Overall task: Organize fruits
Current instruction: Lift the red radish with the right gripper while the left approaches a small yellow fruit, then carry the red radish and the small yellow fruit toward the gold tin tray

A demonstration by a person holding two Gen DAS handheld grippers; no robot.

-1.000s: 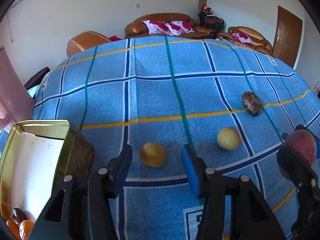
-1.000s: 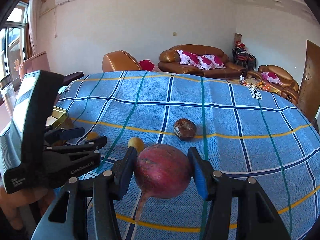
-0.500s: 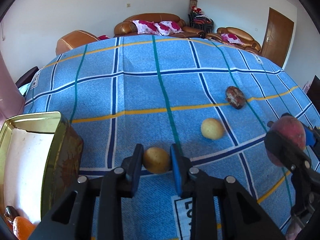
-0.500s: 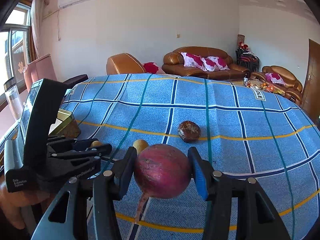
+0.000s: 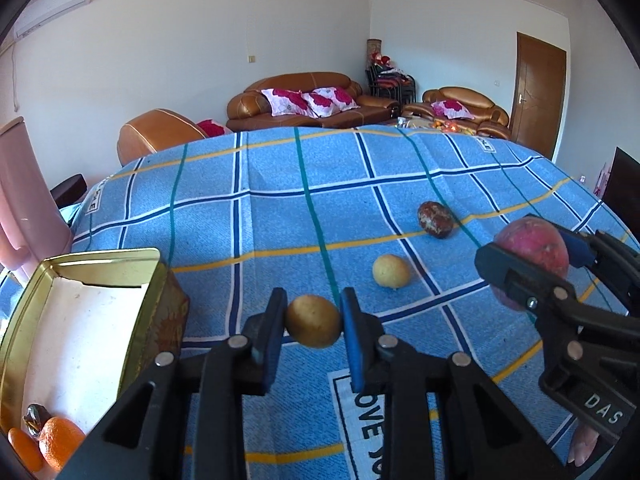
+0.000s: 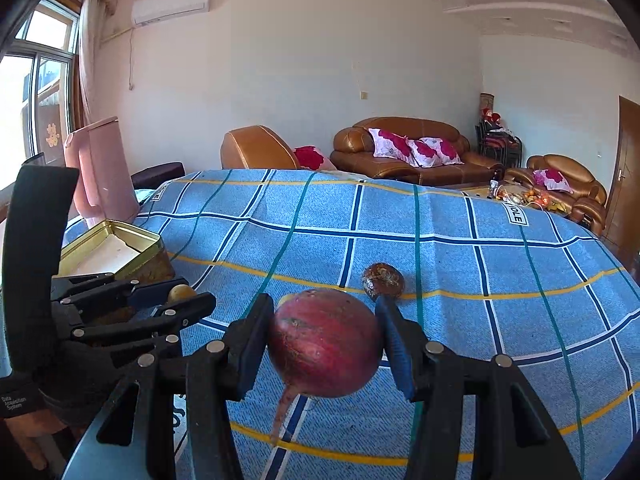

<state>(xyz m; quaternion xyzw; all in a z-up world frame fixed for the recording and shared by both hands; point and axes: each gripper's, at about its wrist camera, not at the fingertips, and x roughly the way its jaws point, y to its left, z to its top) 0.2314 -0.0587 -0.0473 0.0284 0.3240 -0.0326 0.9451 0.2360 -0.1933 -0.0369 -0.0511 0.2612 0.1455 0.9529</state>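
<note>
Blue plaid cloth [image 5: 280,216], gold tin [image 5: 156,280], orange tangerines [image 5: 60,442].

Fruit count: 2 yellow fruits [image 5: 313,321] [image 5: 391,271], 1 red fruit [image 6: 325,343], 1 brown mottled fruit [image 5: 435,219], 2 oranges [image 5: 59,442] [image 5: 24,449] in 1 tin [image 5: 154,304].

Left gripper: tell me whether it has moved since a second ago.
Yes. The left gripper closed on the small yellow fruit and lifted it off the blue checked cloth, nearer the gold tin.

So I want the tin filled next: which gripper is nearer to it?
Left. The left gripper, clamping a yellow fruit, is right beside the tin; the right gripper is further off.
</note>
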